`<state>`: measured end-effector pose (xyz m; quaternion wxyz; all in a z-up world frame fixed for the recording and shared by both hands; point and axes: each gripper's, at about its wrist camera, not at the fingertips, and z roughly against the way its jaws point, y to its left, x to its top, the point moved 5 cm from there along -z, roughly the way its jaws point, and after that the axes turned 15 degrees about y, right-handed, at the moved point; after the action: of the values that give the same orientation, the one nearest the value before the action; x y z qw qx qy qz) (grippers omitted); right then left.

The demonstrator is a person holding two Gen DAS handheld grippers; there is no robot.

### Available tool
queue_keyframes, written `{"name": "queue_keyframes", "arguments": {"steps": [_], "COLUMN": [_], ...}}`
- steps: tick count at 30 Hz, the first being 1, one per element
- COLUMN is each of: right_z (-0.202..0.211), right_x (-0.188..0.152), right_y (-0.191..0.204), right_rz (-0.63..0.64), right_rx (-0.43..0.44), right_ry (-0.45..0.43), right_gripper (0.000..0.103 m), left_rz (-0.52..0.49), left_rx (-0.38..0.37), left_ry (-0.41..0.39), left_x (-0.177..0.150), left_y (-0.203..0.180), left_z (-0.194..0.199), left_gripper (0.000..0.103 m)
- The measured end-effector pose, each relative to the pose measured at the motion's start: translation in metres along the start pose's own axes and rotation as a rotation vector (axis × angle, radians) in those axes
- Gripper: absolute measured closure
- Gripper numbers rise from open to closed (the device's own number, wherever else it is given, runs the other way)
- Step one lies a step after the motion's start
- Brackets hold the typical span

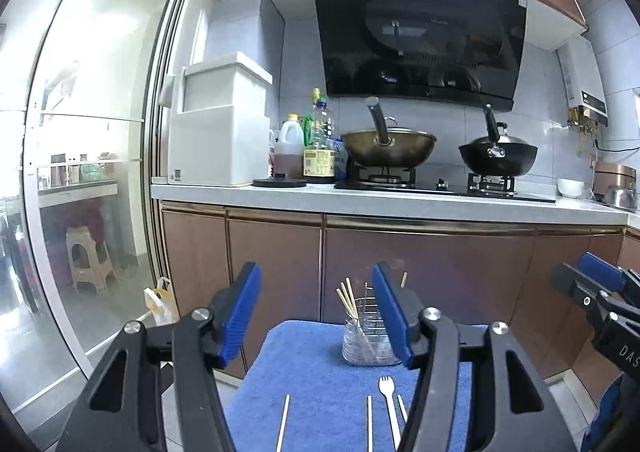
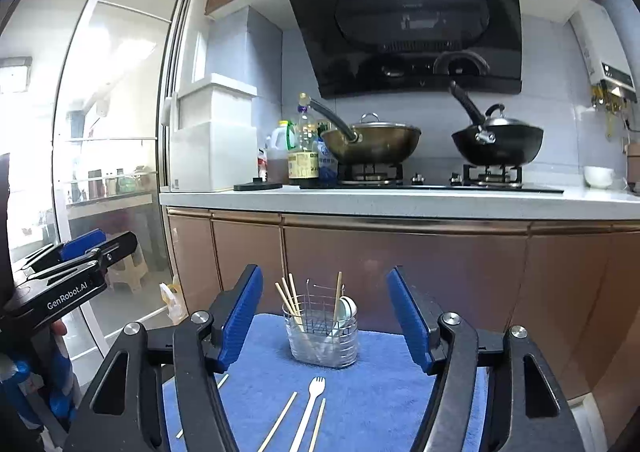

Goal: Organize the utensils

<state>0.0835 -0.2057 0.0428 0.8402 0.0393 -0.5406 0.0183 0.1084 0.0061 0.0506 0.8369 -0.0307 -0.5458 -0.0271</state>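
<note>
- On the far left a glass door (image 1: 96, 155) stands, and a small stool (image 1: 89, 260) shows behind it.
- A white bag (image 1: 161, 302) lies on the floor just beside the door, near the left edge of the cabinets (image 2: 400, 264).
- The left gripper (image 1: 316, 312) hangs above the blue towel (image 1: 316, 368) with its jaws spread wide — nothing is between them.
- On the near part of the towel lie loose chopsticks (image 1: 283, 424), well apart from each other, and a white fork (image 2: 309, 408) between two of them, its tines pointing to the far side.
- At the far edge of the towel stands the holder (image 2: 324, 336), a clear cup with a wire basket; it is upright.
- In the left side of the holder several chopsticks lean to the left; in the right side one more chopstick stands, and a white spoon (image 2: 347, 308) beside it.
- The right gripper (image 2: 325, 320) hangs over the towel too, jaws spread wide and holding nothing — the holder shows between them, farther away.
- On the counter (image 2: 400, 201) behind, from left to right: a white box (image 1: 218, 131), bottles (image 1: 318, 139), a brown wok (image 1: 390, 147), a black wok (image 1: 498, 157) and a white bowl (image 2: 598, 175).
- A black hood (image 2: 404, 23) hangs above both woks.
</note>
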Motion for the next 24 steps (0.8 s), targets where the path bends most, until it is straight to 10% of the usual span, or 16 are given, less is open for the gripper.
{"name": "queue_keyframes", "arguments": {"steps": [24], "right_z": [-0.004], "right_x": [-0.032], "right_y": [-0.002], "right_rz": [0.022], "right_rx": [-0.002], "right_ry": [0.082], "right_gripper": [0.037], "left_rz": [-0.015], "left_rx": [0.060], "left_ry": [0.110], "left_x": [-0.032], "left_y": [0.008], "left_z": [-0.021], "left_gripper": [0.047]}}
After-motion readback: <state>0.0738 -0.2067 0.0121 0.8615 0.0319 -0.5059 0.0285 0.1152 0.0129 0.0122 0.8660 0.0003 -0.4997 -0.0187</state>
